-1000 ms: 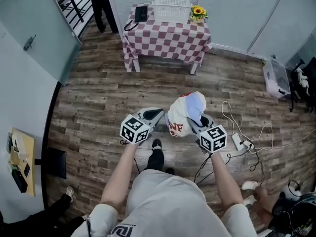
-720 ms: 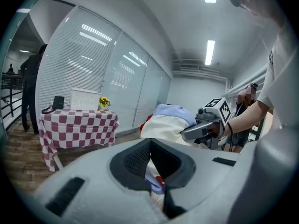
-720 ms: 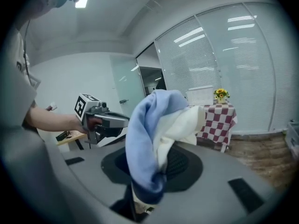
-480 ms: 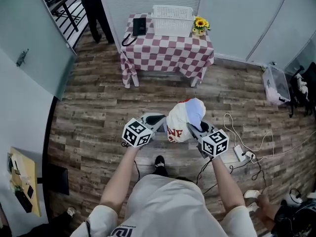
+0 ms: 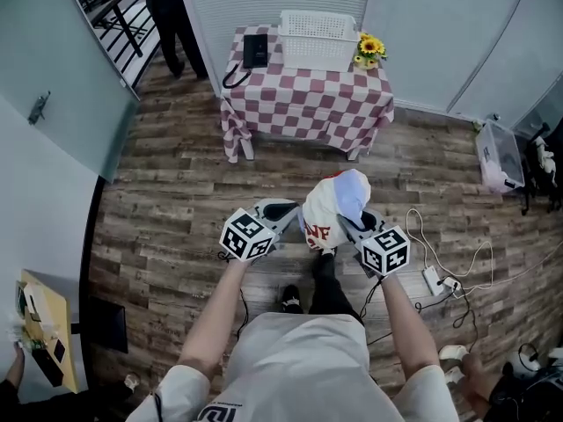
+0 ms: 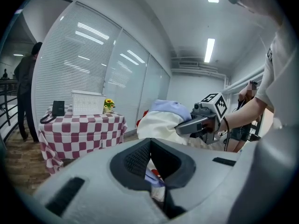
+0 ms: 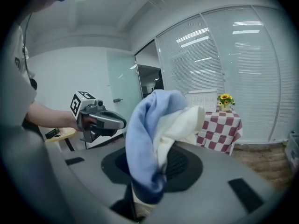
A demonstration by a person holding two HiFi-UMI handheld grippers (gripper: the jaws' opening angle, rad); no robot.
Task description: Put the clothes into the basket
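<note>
Item: clothes bundle (image 5: 334,202), centre frame, clamped between my left gripper (image 5: 283,211) and right gripper (image 5: 351,224), both closed on cloth. Change: white basket (image 5: 318,39), upper centre, has drawn nearer. Carry underway.

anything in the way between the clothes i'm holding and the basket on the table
Nothing visible: bare wooden floor lies between the white-and-blue bundle of clothes and the checked-cloth table; the white plastic basket stands open on top.

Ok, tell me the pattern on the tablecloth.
The tablecloth is red-and-white checked; the head view shows it best.
</note>
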